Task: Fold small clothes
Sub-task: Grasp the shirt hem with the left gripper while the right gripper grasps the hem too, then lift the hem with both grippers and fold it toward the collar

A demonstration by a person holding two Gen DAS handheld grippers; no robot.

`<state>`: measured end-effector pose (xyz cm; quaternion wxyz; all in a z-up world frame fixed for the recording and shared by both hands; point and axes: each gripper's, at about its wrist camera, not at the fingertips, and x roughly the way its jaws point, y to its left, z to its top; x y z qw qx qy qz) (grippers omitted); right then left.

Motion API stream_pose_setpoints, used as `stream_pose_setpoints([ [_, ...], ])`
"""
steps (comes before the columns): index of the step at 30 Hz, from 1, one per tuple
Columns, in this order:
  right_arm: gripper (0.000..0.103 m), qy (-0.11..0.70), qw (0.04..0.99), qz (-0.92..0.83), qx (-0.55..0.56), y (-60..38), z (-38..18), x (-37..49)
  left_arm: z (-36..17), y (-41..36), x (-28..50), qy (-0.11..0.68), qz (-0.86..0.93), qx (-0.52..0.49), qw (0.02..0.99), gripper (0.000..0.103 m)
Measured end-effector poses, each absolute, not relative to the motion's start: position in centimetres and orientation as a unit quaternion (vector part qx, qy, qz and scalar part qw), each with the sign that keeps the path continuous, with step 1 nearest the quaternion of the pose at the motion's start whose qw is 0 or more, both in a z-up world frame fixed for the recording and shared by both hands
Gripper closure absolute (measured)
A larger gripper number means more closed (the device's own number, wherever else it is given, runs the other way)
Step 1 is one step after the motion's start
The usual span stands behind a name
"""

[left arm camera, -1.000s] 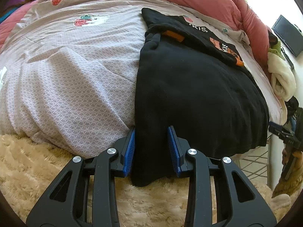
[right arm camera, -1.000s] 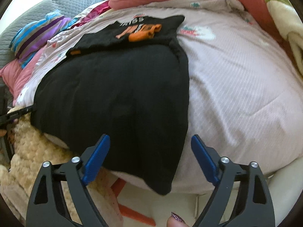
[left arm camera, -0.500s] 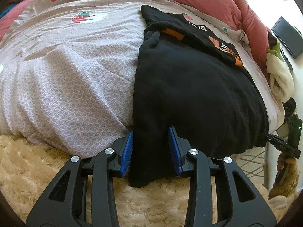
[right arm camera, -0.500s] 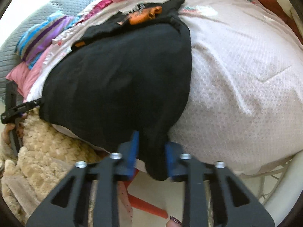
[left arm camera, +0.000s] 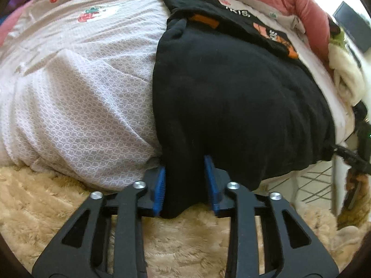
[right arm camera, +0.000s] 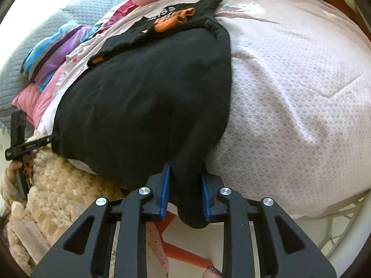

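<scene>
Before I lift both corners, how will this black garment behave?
Probably floppy: the black garment bunches where the left tool and right tool pinch it. Its middle would likely sag. It looks thick, so perhaps heavyish.

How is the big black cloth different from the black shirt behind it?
The big black cloth is plain; the black shirt has orange patches and letters. The cloth hangs over the bed's edge, pinched by the left gripper and right gripper; the shirt lies untouched. Both are black.

Bright daylight, fisheye warping, blown-out corners.
</scene>
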<state>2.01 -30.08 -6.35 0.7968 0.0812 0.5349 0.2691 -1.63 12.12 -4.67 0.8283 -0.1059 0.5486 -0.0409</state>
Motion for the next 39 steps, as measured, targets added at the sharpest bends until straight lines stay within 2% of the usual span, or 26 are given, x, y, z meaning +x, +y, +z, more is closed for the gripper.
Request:
stream_pose_setpoints([
  [1, 0.092, 0.529, 0.797, 0.279, 0.081, -30.0, -6.0, 1.9, -4.6, 11.8, -1.6, 0.547, -0.039, -0.098, 0.83, 0.09],
  [3, 0.095, 0.517, 0.801, 0.29, 0.081, -29.8, -5.2, 1.8, -4.4, 11.6, -1.5, 0.543, -0.035, -0.094, 0.833, 0.095],
  [7, 0.096, 0.476, 0.813, 0.321, 0.097, -29.8, -2.9, 1.9, -3.5, 11.9, -1.6, 0.529, -0.031, -0.104, 0.841, 0.098],
  [21, 0.096, 0.381, 0.851, 0.334, 0.14, -31.0, 2.4, 4.5, 3.8, 13.5, 0.2, 0.423, -0.039, -0.159, 0.891, 0.1],
  [39, 0.096, 0.307, 0.887, 0.295, 0.18, -31.3, 6.1, 10.7, 6.9, 15.7, 6.3, 0.392, -0.023, -0.184, 0.901, 0.1],
])
